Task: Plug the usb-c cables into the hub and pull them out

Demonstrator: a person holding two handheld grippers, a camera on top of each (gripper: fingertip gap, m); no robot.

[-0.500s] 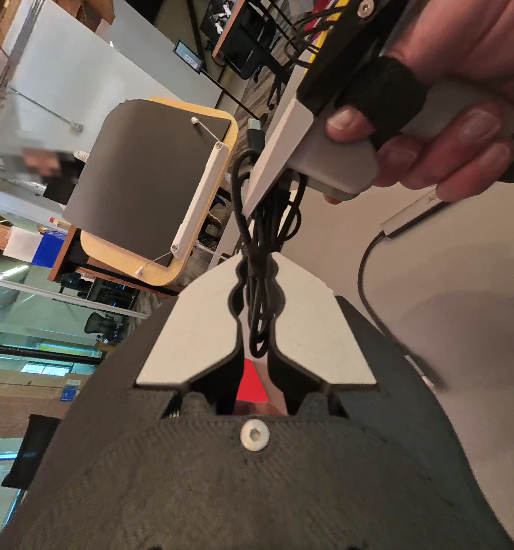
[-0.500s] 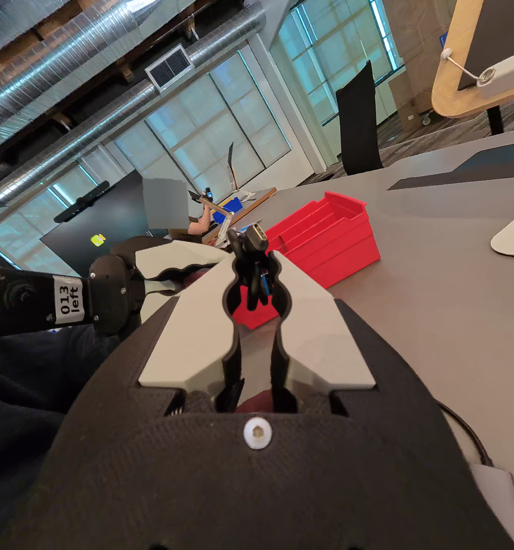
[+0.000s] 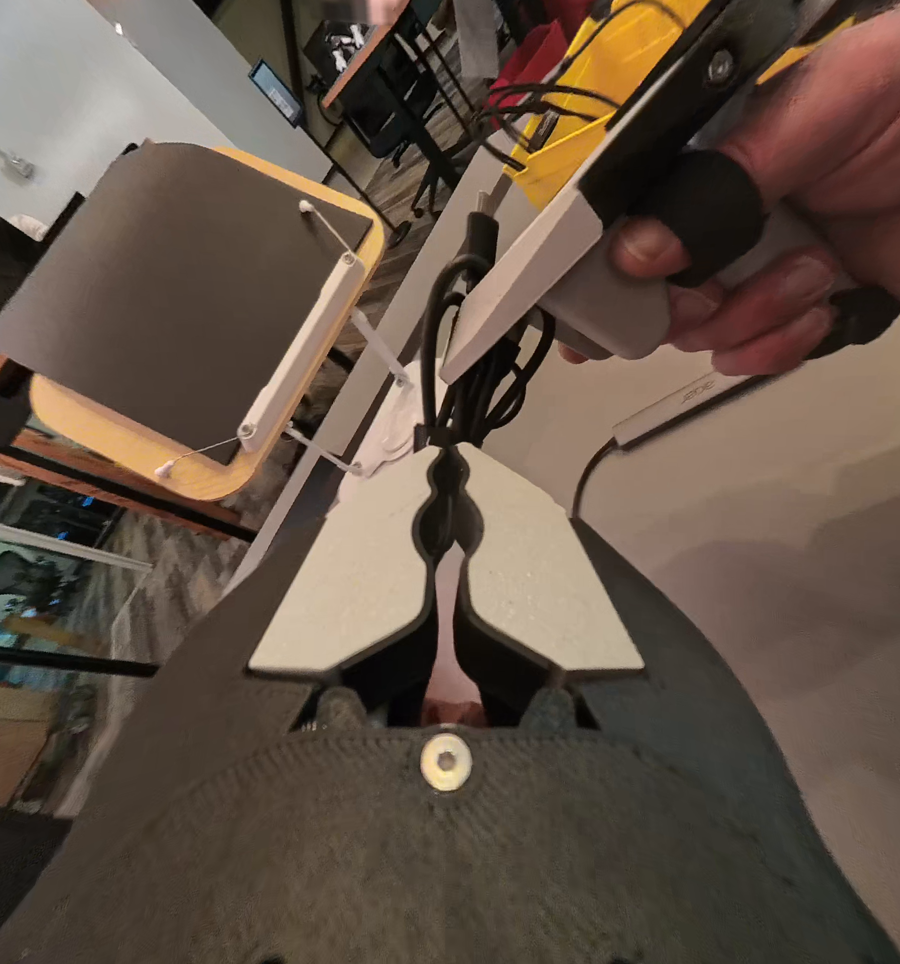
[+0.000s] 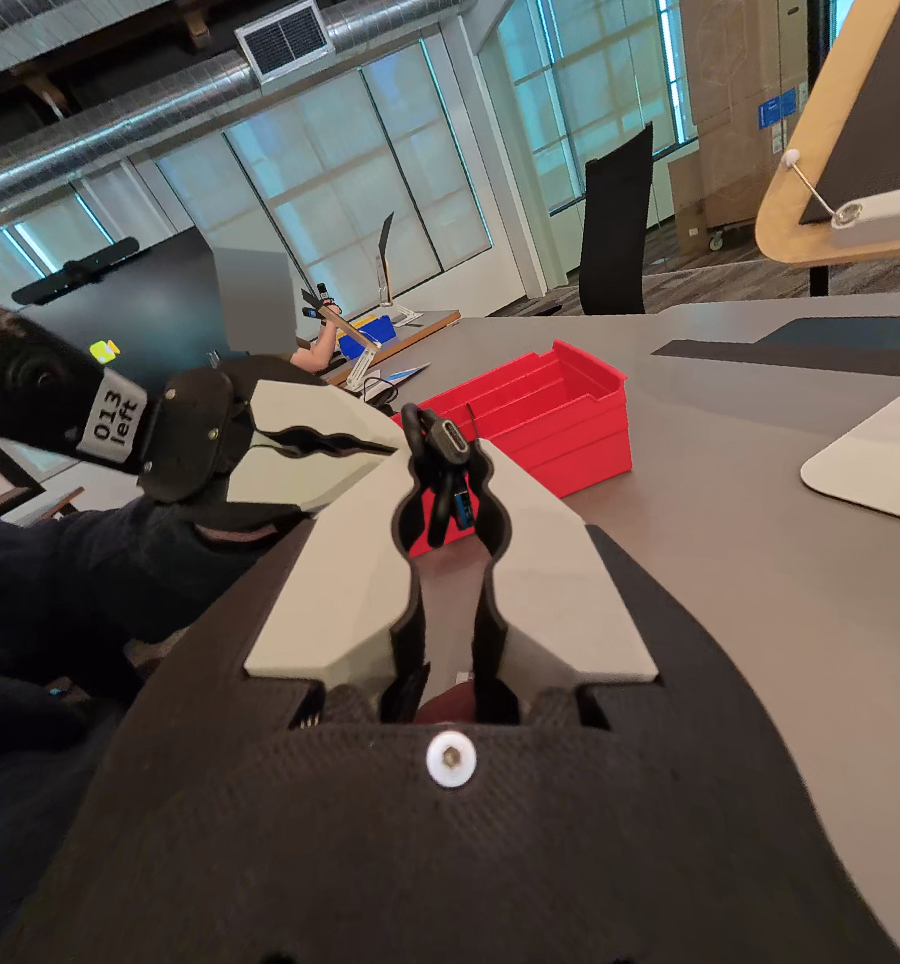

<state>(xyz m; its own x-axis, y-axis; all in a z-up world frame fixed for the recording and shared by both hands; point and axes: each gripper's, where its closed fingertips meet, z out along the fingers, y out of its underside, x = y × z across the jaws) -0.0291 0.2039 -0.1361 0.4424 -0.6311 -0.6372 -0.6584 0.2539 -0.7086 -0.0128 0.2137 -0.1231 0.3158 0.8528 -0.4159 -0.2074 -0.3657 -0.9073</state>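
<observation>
A bundled black USB-C cable (image 3: pixel 481 375) is held up in the air between both grippers. My left gripper (image 3: pixel 445 453) is shut on the lower end of the bundle. My right gripper (image 4: pixel 446 455) is shut on the same bundle, with one USB-C plug (image 4: pixel 450 435) sticking out above its tips and a blue-tongued plug (image 4: pixel 464 505) hanging between its fingers. The left wrist view shows the right gripper's fingers (image 3: pixel 520 281) coming in from the upper right, held by a hand (image 3: pixel 812 198). The slim white hub (image 3: pixel 666 412) lies on the grey table (image 3: pixel 750 600) to the right, its black cord (image 3: pixel 588 480) trailing towards me.
A red bin (image 4: pixel 541 417) stands on the table just beyond the grippers. A yellow bin (image 3: pixel 593 104) with cables sits behind the right gripper. A white flat base (image 4: pixel 875 469) lies at the right. A wood-edged black board (image 3: pixel 192 313) stands past the table edge. A person sits at a far desk. My two grippers' fingertips are within a few centimetres of each other. The slim white hub (image 3: pixel 666 412) is about 20 centimetres from both grippers' fingertips.
My left fingers have closed tighter on the cable bundle, and the loop hanging between them is shorter. Both grippers have shifted slightly. The yellow bin has come into the left view.
</observation>
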